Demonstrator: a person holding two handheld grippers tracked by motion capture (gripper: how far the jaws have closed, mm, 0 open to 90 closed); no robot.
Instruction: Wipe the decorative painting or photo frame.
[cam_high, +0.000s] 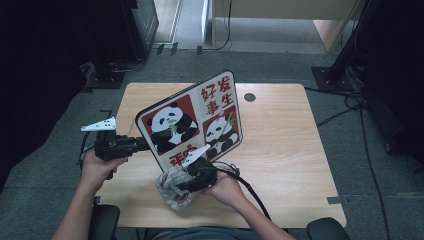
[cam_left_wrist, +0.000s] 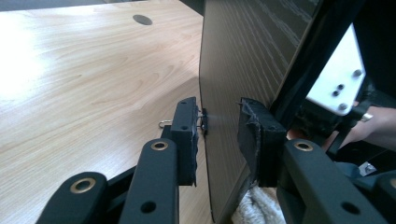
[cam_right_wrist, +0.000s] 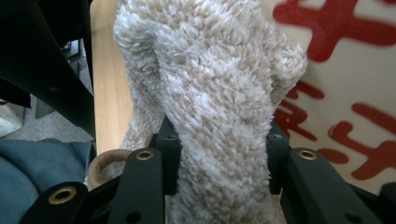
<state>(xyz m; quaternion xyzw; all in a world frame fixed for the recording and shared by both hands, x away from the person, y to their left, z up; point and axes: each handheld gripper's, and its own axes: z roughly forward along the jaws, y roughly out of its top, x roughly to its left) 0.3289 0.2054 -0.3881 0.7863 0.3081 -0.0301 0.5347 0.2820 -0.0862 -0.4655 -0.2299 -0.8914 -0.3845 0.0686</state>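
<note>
panda board (cam_high: 192, 117), red and white with black pandas, stands tilted on edge mid-table (cam_high: 280, 150). left gripper (cam_high: 142, 144) comes in level from 9 o'clock, jaws clamped on its edge. right gripper (cam_high: 184, 181) at 6 o'clock is closed on a fluffy beige cloth (cam_right_wrist: 215, 107) against the board's face.

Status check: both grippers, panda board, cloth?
Left gripper holds panda board by its edge, tilted up. Right gripper shut on fluffy cloth at board's lower front. Nothing in the way.
</note>
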